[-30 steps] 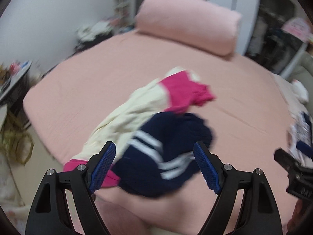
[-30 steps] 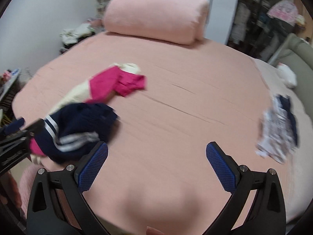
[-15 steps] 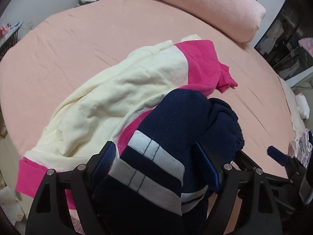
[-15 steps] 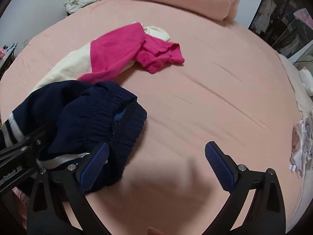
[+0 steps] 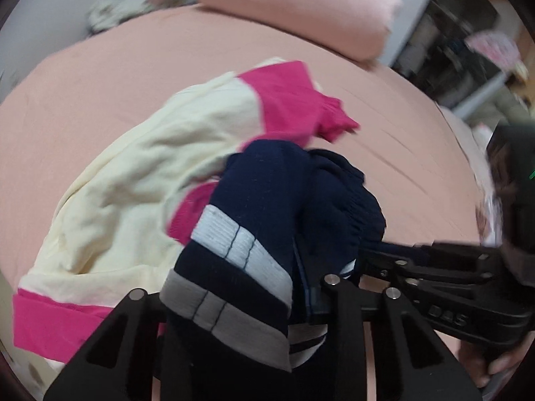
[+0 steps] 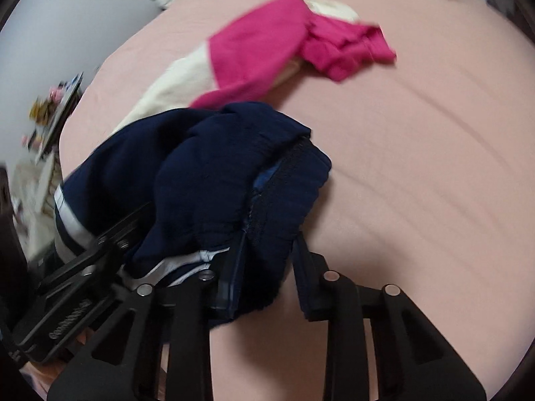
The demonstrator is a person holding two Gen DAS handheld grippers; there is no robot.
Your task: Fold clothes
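The left gripper (image 5: 240,300) pinches the striped hem end of the navy shorts (image 5: 264,207), which lie bunched at the near edge of the pink bed (image 5: 83,100), partly on a cream and pink shirt (image 5: 150,173). The right gripper (image 6: 264,280) seems pressed on the elastic waistband, just beside the left one.

Bed (image 5: 100,77), pink sheet, lightly creased. On it: one pink bolster (image 5: 301,10) across the far end; one cream and magenta top (image 5: 160,167), crumpled, near the front left edge; one navy garment with white stripes (image 6: 207,180), bunched, partly overlapping the top.
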